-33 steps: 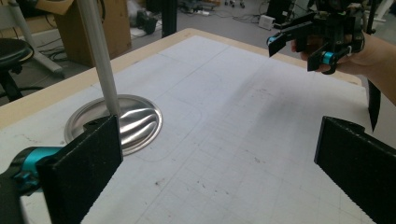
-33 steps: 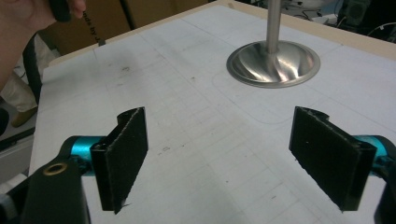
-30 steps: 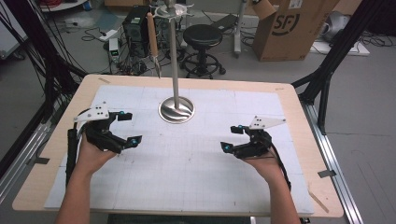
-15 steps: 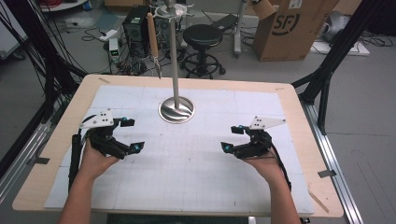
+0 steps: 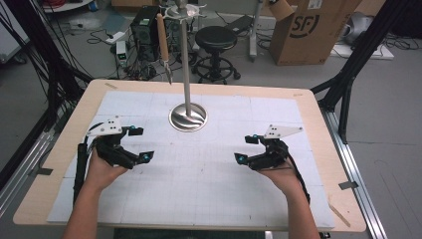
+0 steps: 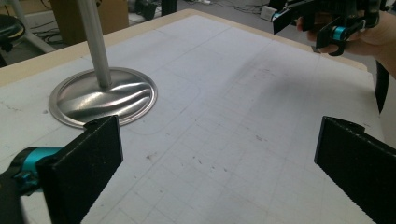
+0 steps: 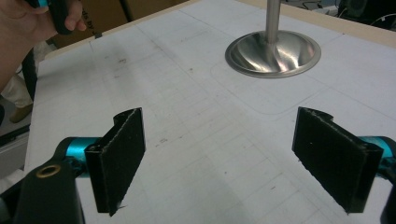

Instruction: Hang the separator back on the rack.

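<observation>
A concrete workshop floor runs across the top of the high view, crowded with a black stool (image 5: 215, 39), tangled cables and a cardboard box (image 5: 312, 27) at upper right printed with the letters "SF" in a dark oval. Below it, a pale wooden table (image 5: 318, 117) carries a white gridded mat (image 5: 199, 184) that covers most of its top.

At the centre top of the mat stands a metal stand: a round polished base (image 5: 188, 117) with a thin pole (image 5: 185, 59) rising out of the frame's upper edge. A brown-handled, pointed tool (image 5: 162, 37) hangs from the stand's top, left of the pole, its tip above the table's far edge. The hanging tool and the box lettering appear in the high view; the two gripper views show the base from close by, with its wavy reflections, and faint smudges on the grid lines.

The left gripper (image 5: 139, 144) sits at middle left of the high view, held in the person's left hand (image 5: 102, 172), forearm entering from the bottom edge. Its jaws stand wide apart with nothing between them, aimed toward the frame's centre. In its own view the base (image 6: 103, 97) lies at upper left and the right gripper (image 6: 322, 25) at upper right.

The right gripper (image 5: 245, 148) sits at middle right, in the right hand (image 5: 278, 174), jaws likewise spread and empty, pointing left. Its own view has the base (image 7: 273, 53) at upper right and the left hand (image 7: 32, 23) at upper left.
</observation>
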{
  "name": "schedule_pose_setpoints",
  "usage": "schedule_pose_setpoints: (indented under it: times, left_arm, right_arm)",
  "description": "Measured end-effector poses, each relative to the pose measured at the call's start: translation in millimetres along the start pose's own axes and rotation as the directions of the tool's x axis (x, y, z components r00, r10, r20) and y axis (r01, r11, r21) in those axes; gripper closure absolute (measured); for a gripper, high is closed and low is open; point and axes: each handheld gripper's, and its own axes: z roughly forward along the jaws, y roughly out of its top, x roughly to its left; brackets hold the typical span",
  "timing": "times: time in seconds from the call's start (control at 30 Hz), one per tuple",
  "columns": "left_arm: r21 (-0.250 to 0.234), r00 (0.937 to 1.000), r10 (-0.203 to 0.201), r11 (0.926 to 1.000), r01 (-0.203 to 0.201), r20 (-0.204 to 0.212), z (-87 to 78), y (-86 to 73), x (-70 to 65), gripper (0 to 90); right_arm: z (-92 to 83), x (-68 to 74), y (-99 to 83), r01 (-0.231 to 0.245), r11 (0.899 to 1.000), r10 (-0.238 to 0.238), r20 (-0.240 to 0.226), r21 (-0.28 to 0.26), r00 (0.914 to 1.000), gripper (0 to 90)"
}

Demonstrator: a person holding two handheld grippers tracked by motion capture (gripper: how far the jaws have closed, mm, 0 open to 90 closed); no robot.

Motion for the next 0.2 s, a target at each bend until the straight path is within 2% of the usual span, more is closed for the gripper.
schedule_pose_setpoints:
  times: [0.2]
  left_arm:
    - [-0.006,1.0000,0.003,1.0000,-0.003,0.006,-1.1,0.5,-0.3,1.6]
  right_arm:
    - [-0.4,0.0,0.3,0.000,1.000,0.000,0.000,-0.003,1.0000,16.8]
